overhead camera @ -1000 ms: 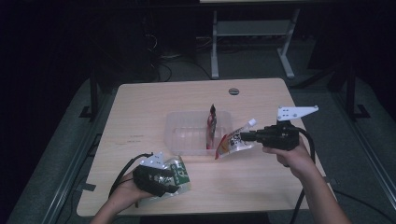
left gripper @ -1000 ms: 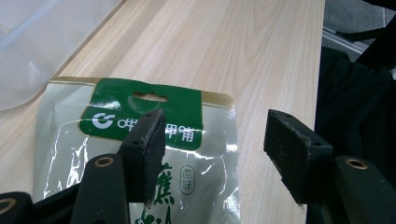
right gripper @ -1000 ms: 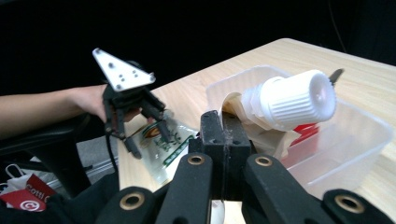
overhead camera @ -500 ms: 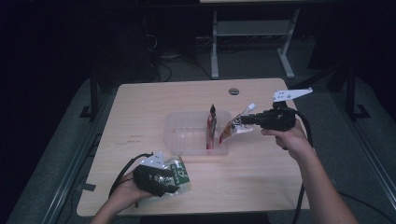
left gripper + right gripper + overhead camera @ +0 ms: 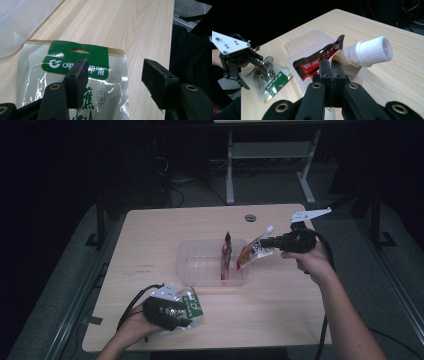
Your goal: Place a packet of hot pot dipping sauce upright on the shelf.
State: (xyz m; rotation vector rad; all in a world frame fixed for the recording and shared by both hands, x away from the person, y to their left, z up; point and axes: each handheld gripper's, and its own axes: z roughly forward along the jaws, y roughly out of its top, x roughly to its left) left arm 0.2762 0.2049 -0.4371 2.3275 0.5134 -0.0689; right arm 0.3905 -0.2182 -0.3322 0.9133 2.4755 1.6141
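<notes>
Right claw (image 5: 331,72) clamped on white-capped spout pouch (image 5: 253,251); left claw (image 5: 117,82) apart over green-topped packet (image 5: 75,75)

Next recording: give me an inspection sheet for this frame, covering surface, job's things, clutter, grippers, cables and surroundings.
Surface: light wooden table, round grommet near the far edge.
Job's things: spouted pouch with white cap, held at the right end of the clear plastic bin; red-and-black packet standing in the bin; green-and-silver packet lying flat near the front edge.
Clutter: nothing seen.
Grippers: right gripper shut on the spouted pouch; left gripper open, its fingers over the green-and-silver packet.
Cables: one black cable trails from each gripper off the table's front.
Surroundings: dark room, white frame legs and floor cables behind the table.
</notes>
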